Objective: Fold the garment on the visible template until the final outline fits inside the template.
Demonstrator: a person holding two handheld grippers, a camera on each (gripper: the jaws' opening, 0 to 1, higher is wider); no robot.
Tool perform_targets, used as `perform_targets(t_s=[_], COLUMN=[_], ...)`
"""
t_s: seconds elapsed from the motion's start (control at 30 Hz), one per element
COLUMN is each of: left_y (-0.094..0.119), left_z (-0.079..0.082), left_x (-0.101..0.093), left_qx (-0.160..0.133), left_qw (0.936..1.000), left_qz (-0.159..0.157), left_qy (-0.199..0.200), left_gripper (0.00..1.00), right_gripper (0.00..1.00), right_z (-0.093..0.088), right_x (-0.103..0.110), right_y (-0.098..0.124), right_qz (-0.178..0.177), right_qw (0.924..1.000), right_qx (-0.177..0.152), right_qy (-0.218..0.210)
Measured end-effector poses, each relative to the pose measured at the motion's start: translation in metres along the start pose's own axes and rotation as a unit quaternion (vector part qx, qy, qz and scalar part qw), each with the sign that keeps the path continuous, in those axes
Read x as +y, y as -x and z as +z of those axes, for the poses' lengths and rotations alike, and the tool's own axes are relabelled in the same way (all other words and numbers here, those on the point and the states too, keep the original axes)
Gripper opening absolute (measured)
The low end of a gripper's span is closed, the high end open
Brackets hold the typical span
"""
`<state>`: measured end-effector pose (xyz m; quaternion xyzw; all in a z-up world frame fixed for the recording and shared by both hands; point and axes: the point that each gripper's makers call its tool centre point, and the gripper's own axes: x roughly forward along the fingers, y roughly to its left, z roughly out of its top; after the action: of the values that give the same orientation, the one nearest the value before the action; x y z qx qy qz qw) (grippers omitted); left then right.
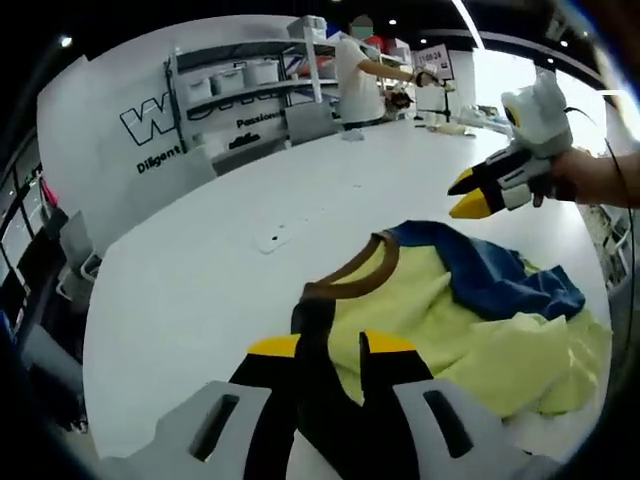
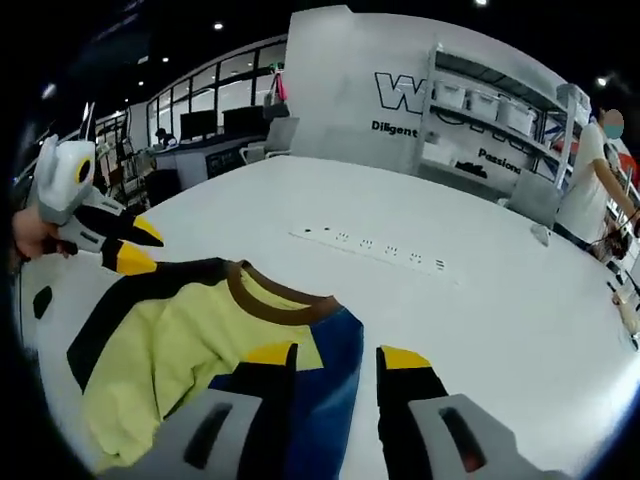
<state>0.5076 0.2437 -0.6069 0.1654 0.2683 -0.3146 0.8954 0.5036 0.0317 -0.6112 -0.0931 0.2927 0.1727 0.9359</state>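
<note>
Garment (image 1: 450, 320) between both tongs

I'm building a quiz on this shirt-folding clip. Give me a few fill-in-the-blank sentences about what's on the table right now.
1. The shirt has a collar coloured ____.
2. The shirt lies on a table coloured ____.
3. In the left gripper view, the left gripper has its jaws over the shirt's ____ sleeve.
4. In the right gripper view, the right gripper has its jaws over the shirt's ____ part.

Missing words: brown; white; black; blue
</note>
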Motion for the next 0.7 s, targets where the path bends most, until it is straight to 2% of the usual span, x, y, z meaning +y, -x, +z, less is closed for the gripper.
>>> perform_targets(t_s=[0.13,0.17,0.2,0.33,0.4,0.53,0.57,0.6,0.7], left_y=[0.004,0.012,0.014,0.02,0.029,0.035,0.042,0.047,0.052], left_z=[-0.001,-0.003,-0.005,-0.011,-0.011,-0.014,-0.016,-0.019,-0.022], left_x=[-0.003,-0.004,-0.006,-0.006,-0.013,-0.014,-0.026,-0.028,-0.034], left_qx=[-0.002,-0.018,-0.018,-0.015,-0.026,-0.021,-0.021,-0.014,-0.018], left_qw=[1.0,0.9997,0.9998,0.9997,0.9995,0.9994,0.9996,0.999,0.9994], left_qz=[-0.001,0.012,0.01,0.018,0.013,0.026,0.019,0.029,0.026], left_qy=[-0.003,-0.007,0.003,-0.007,0.009,-0.004,-0.001,-0.03,-0.016], left_gripper=[0.21,0.21,0.22,0.22,0.22,0.21,0.21,0.21,0.21], right_gripper=[0.3,0.3,0.3,0.31,0.31,0.3,0.3,0.3,0.32], right_z=[-0.002,-0.007,-0.006,-0.006,-0.006,-0.007,-0.008,-0.008,-0.008], right_x=[0.001,0.003,0.005,0.007,0.008,0.011,0.015,0.016,0.016], right_y=[0.003,0.01,0.012,0.017,0.018,0.022,0.024,0.025,0.026], right_qz=[0.0,-0.008,-0.007,-0.006,-0.005,-0.001,0.009,0.008,0.008], right_qw=[1.0,0.9997,0.9997,0.9997,0.9998,0.9998,0.9999,0.9998,0.9998], right_qx=[0.0,0.008,0.004,0.001,-0.002,-0.003,-0.004,-0.004,-0.005], right_qy=[-0.002,0.021,0.022,0.025,0.02,0.019,0.01,0.015,0.019])
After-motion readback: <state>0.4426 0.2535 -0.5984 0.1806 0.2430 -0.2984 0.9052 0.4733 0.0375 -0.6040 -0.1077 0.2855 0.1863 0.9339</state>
